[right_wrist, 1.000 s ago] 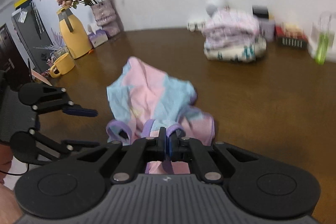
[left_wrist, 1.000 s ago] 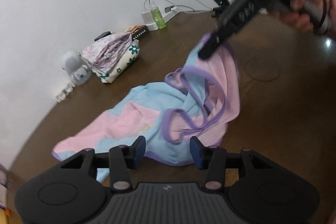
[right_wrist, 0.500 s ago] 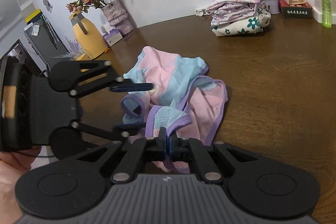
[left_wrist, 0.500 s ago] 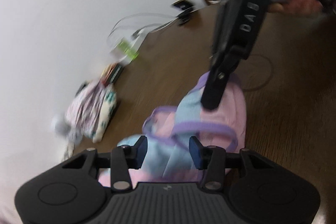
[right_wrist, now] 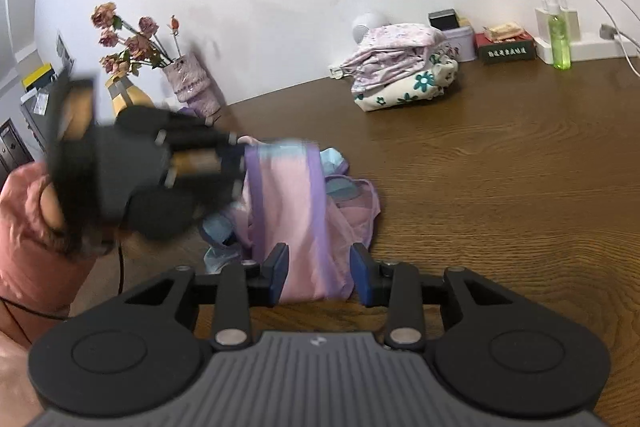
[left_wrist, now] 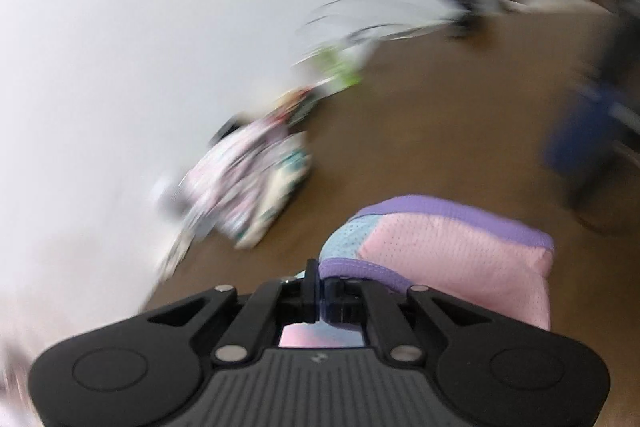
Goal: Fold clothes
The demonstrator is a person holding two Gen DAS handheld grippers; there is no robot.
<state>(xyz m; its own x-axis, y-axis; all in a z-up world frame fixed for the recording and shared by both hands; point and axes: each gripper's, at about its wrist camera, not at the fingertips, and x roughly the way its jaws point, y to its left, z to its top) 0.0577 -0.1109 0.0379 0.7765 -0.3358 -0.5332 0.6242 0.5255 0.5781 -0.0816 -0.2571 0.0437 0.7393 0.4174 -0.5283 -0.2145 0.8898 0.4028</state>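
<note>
A pink and light-blue mesh garment [right_wrist: 288, 211] with purple trim lies bunched on the brown table [right_wrist: 500, 167]. My left gripper [left_wrist: 320, 291] is shut on the garment's [left_wrist: 460, 259] purple-trimmed edge. The right wrist view shows it blurred [right_wrist: 236, 163], lifting that edge into a taut pink band. The jaws of my right gripper [right_wrist: 320, 277] are opening; the near end of the band lies loose between the fingers, with gaps on both sides. A hand and a pink sleeve [right_wrist: 28, 227] hold the left tool.
A stack of folded floral clothes [right_wrist: 404, 67] sits by the wall. At the back right are a red-and-black box [right_wrist: 506, 49], a green bottle [right_wrist: 560, 39] and a white power strip with cables. A vase of dried roses [right_wrist: 188, 83] and a yellow jug [right_wrist: 128, 99] stand at the back left.
My left gripper swung in over the garment and shut on its purple edge. My right gripper, which was shut on the cloth, has let go and opened.
</note>
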